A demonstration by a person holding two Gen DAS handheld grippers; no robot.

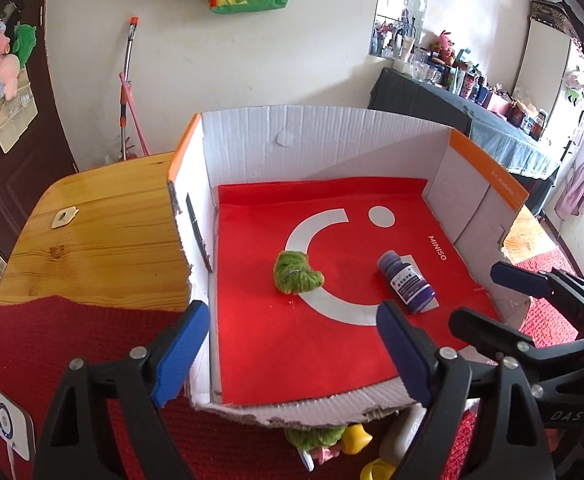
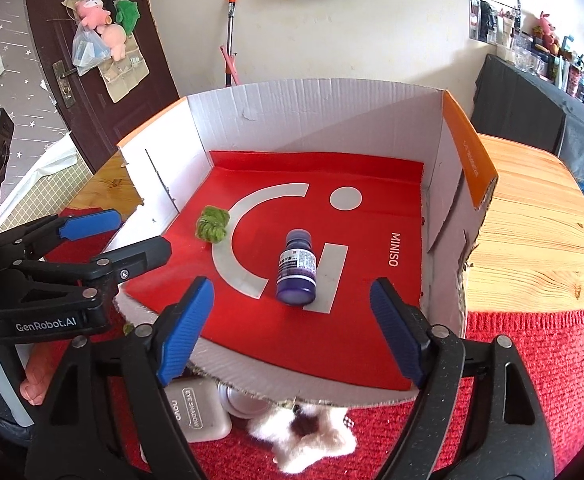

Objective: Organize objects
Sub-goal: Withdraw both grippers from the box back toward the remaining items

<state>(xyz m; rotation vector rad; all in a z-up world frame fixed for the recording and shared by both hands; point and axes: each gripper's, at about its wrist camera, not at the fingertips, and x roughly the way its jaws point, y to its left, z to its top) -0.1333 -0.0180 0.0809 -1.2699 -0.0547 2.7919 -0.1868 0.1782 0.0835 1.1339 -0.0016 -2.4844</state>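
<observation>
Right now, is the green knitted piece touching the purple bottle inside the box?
Apart. The right wrist view shows the green knitted piece and the purple bottle lying separately, with a stretch of the red liner between them.

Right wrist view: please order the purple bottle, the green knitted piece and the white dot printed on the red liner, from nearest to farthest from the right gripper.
From the right gripper, open over the box's near edge:
1. Purple bottle, lying just ahead, centre of the red liner.
2. Green knitted piece, farther, to the left.
3. White dot, farthest, toward the back wall.

Both wrist views down into box (image 1: pixel 332 144)
</observation>
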